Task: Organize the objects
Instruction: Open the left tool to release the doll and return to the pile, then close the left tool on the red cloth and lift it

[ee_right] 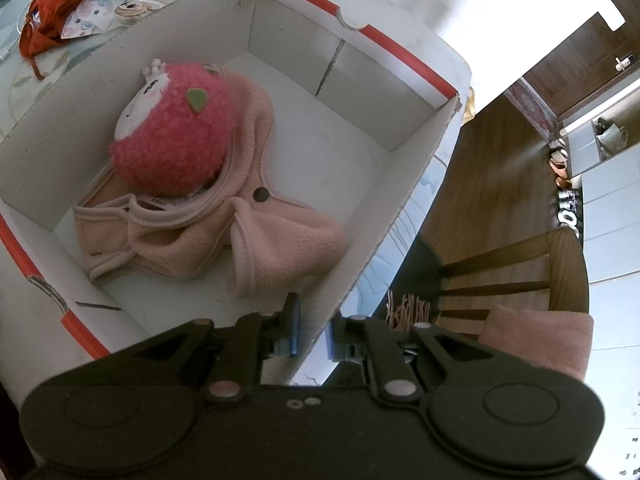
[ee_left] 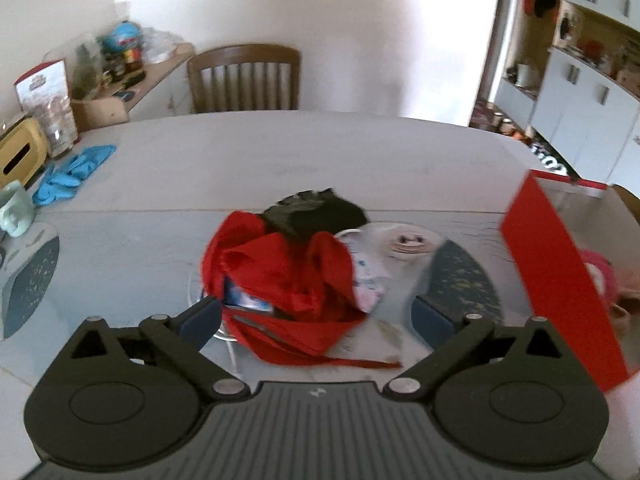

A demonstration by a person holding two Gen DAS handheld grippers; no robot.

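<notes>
A pile lies on the table: a red cloth (ee_left: pixel 280 276), a black cloth (ee_left: pixel 312 210) behind it, a white patterned cloth (ee_left: pixel 370 284) and a small round smiley item (ee_left: pixel 408 242). My left gripper (ee_left: pixel 316 316) is open, with its fingers either side of the red cloth's near edge. The white box with red trim (ee_right: pixel 400 140) holds a pink plush toy (ee_right: pixel 172 140) on a pink fleece garment (ee_right: pixel 248 236). My right gripper (ee_right: pixel 314 332) is shut on the box's near wall. The pile also shows in the right wrist view (ee_right: pixel 56 12).
The box's red outer wall (ee_left: pixel 560 280) stands right of the pile. Blue gloves (ee_left: pixel 72 172), a mint cup (ee_left: pixel 16 208) and a yellow box (ee_left: pixel 20 152) lie at the table's left. A wooden chair (ee_left: pixel 244 78) stands beyond the far edge; another chair (ee_right: pixel 516 280) is beside the box.
</notes>
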